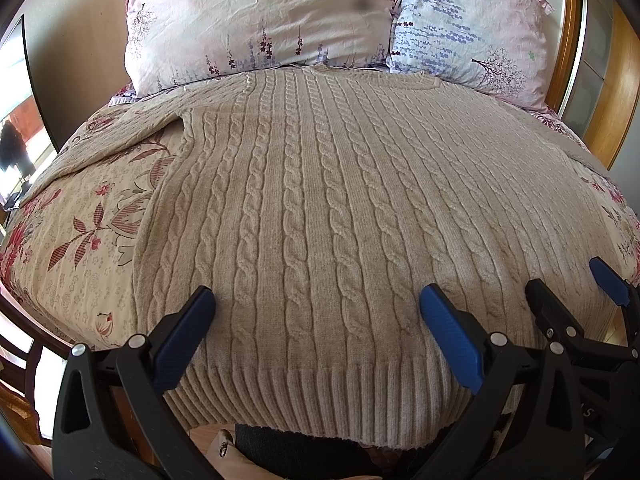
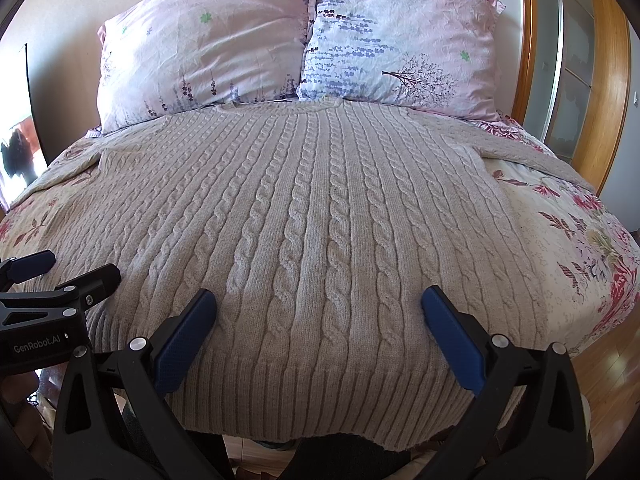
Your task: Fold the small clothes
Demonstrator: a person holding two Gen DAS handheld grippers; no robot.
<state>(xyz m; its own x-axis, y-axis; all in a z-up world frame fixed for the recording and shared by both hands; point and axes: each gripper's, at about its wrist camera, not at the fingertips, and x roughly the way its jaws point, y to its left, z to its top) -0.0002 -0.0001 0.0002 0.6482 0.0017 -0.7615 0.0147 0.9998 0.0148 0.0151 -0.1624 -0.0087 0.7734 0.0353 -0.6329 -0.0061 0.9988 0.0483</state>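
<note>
A beige cable-knit sweater (image 1: 320, 184) lies flat on the bed, face up. Its neck is at the pillows and its ribbed hem (image 1: 312, 396) hangs over the near edge. The sleeves spread out to both sides: one (image 1: 112, 148) to the left, the other (image 2: 528, 148) to the right. My left gripper (image 1: 316, 300) hovers open over the left part of the hem, with nothing between its blue pads. My right gripper (image 2: 320, 300) hovers open over the right part of the hem, also holding nothing. Each shows in the other's view: the right gripper (image 1: 568, 280) and the left gripper (image 2: 76, 266).
Two floral pillows (image 1: 260, 20) (image 2: 400, 40) lean at the head of the bed. A flowered bedspread (image 1: 80, 240) shows on either side of the sweater. A wooden headboard and cabinet (image 2: 580, 80) stand at the right, with wood floor (image 2: 608, 360) below.
</note>
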